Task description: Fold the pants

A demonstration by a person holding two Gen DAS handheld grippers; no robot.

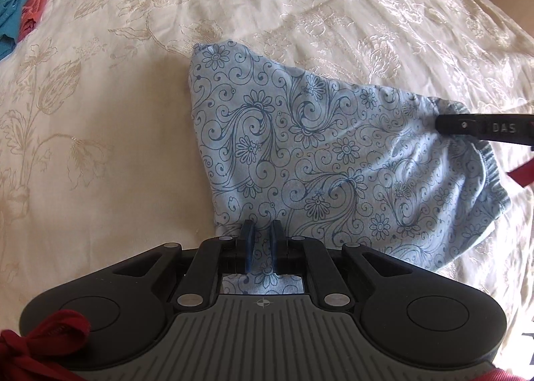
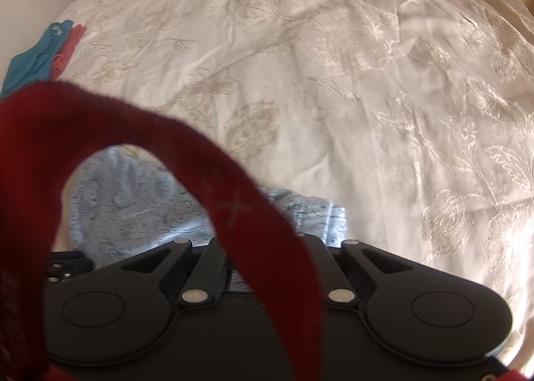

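Left gripper (image 1: 262,231) points steeply down, blue pads pinching soft paisley-print pants (image 1: 333,147) on the embroidered satin bed (image 1: 100,147). Right gripper (image 1: 444,125) is closed at the elastic waistband; a fuzzy red strap (image 2: 233,201) hides its tips.

I see the pants (image 1: 320,147) lying folded on the cream bedspread: light blue with dark blue floral swirls, gathered elastic waistband at the right edge, slightly rumpled.
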